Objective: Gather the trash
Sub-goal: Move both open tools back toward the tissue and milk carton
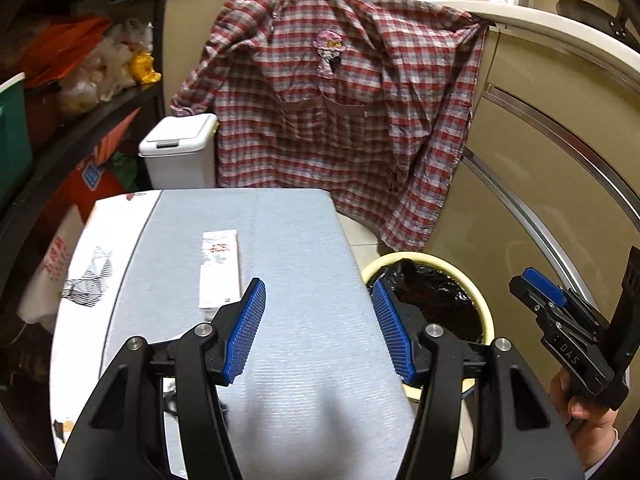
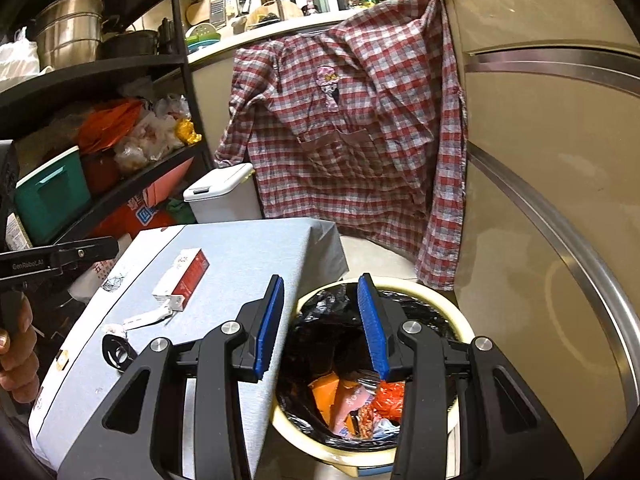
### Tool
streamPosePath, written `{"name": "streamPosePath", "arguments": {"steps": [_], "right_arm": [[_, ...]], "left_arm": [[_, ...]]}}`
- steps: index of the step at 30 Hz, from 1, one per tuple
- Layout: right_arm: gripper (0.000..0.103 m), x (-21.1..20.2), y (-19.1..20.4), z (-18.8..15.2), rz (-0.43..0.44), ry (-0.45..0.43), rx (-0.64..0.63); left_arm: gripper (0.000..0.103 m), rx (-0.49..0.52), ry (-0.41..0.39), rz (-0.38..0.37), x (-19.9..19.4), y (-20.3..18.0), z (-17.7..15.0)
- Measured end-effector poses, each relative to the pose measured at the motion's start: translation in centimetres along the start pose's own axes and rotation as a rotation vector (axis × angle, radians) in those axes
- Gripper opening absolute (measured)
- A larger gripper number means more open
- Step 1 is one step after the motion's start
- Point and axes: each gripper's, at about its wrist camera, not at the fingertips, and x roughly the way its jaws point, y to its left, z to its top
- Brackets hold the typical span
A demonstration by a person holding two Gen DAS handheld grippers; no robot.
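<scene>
You see red-and-grey checked shirt (image 2: 352, 120), grey counter (image 2: 248, 256), red-and-white box (image 2: 182, 278), cream bin (image 2: 468, 324) with black bag (image 2: 316, 320), blue fingers (image 2: 370, 324).

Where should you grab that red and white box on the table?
Grip the red and white box across its narrow width, on the two long sides near the middle, coming down from above. It lies flat on the grey table, so only its sides are reachable. The open left tool hangs nearest to it.
</scene>
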Motion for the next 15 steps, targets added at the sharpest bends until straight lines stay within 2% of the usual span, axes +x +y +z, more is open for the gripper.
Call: {"name": "streamPosePath", "arguments": {"steps": [8, 14, 15], "right_arm": [[0.036, 0.8, 2.8, -0.1, 0.026, -0.005, -0.014], [0.025, 1.7, 5.2, -0.3, 0.054, -0.004, -0.026], [0.021, 2.0, 5.6, -0.3, 0.059, -0.001, -0.028]], "left_arm": [[0.054, -0.026, -0.008, 0.039, -1.6, 3.4, -0.6], [0.053, -0.047, -0.014, 0.067, -2.4, 6.0, -1.3], [0.048, -0.052, -0.013, 0.069, -2.4, 6.4, -1.4]]}}
